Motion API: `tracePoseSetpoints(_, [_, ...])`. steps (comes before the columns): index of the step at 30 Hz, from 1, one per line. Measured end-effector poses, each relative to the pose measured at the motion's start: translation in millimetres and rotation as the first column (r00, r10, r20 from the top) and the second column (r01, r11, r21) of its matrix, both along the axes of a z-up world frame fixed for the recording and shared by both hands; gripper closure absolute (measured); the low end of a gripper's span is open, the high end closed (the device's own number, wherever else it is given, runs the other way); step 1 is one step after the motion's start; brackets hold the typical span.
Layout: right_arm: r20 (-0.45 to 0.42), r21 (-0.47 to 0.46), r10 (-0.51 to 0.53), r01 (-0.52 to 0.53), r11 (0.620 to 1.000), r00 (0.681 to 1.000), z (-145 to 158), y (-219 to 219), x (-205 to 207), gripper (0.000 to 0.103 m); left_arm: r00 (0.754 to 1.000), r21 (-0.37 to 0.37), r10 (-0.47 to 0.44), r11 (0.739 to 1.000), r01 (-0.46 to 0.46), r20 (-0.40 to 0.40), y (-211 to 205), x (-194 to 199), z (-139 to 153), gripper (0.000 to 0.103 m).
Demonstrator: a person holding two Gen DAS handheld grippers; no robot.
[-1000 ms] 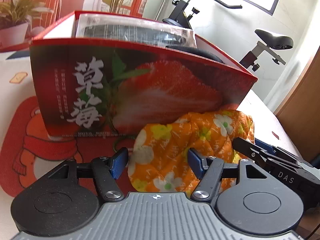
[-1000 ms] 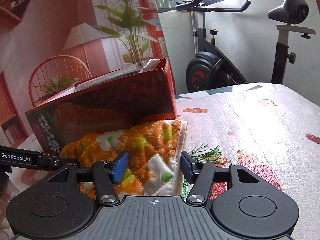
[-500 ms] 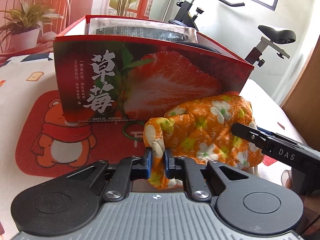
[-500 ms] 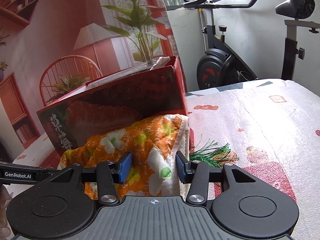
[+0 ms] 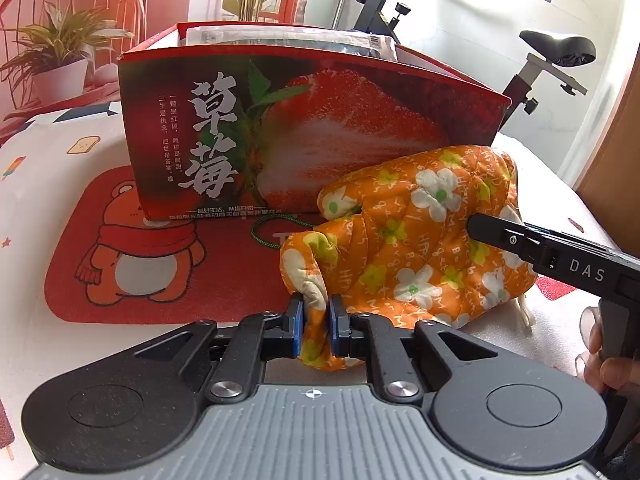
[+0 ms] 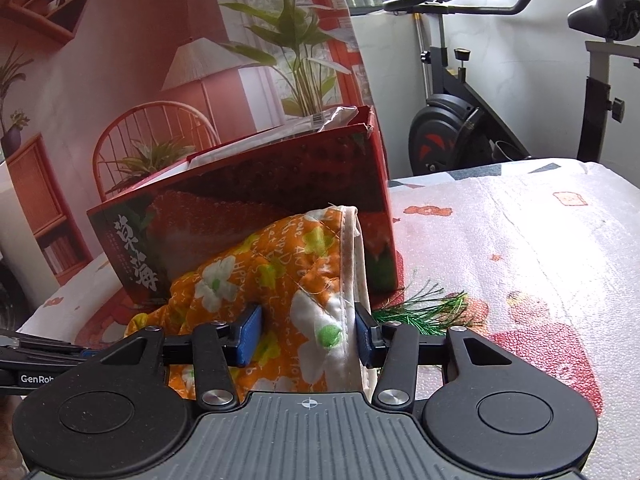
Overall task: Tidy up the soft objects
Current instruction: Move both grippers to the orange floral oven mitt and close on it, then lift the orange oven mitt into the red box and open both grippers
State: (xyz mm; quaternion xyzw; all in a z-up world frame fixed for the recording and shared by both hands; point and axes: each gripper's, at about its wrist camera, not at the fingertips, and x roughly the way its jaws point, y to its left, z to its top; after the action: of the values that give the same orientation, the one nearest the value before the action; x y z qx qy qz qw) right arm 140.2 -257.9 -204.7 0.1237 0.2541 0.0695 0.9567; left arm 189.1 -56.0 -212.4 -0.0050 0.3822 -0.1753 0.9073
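Both grips are made, so the step in hand looks like the pick-up of the quilt (image 5: 416, 240) before it goes into the box (image 5: 304, 132); the left gripper (image 5: 316, 330) is clenched on a thin fold at the quilt's near corner, the blue pads pinching the cloth to a narrow neck; the right gripper (image 6: 308, 334) is grasping a thicker bunch at the white-bound hem, its jaws stopped well apart by the padding between them.

The quilt lies bunched on the desk (image 6: 520, 240), pressed against the front wall of the box and resting partly on a red bear mat (image 5: 132, 248); it is not yet lifted clear.

The next move, I judge, calls for both hands rising together, high enough for the hanging cloth to pass the box rim, then carrying it over the opening; the box already holds a plastic-wrapped packet (image 5: 288, 38), so room inside may be tight, and the quilt may need pressing down.

The quilt is quilted cotton, orange with white and yellow flowers, soft and puffy, creased in loose folds; it will sag between the two grips. The box is glossy red card, printed with a strawberry, stiff and open-topped. The desk cover is a pale, pebbled, padded sheet; a green tinsel sprig (image 6: 424, 312) lies just beside the right pad.
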Motion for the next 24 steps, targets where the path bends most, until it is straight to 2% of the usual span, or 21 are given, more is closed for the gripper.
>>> tracePoseSetpoints(8, [0.009, -0.002, 0.007, -0.006, 1.0, 1.0, 1.0, -1.1, -1.9, 0.074, 1.0, -0.008, 0.005, 1.0, -0.005, -0.001, 0.3, 0.3, 0.9, 0.089])
tracePoseSetpoints(11, [0.023, -0.023, -0.005, 0.005, 1.0, 1.0, 5.1, -0.4, -6.0, 0.083, 1.0, -0.007, -0.003, 1.0, 0.003, 0.011, -1.7, -2.5, 5.4, 0.089])
tracePoseSetpoints(13, [0.034, -0.037, -0.015, 0.016, 0.999, 0.999, 9.0, 0.0, -9.4, 0.093, 0.999, -0.003, -0.013, 1.0, 0.013, 0.03, -2.9, -6.4, 9.9, 0.09])
tracePoseSetpoints(24, [0.141, -0.042, -0.051, 0.057, 0.997, 0.989, 58.9, -6.9, -35.4, 0.096, 0.983, -0.084, -0.035, 0.995, 0.051, 0.181, 7.8, -27.6, 51.0, 0.091])
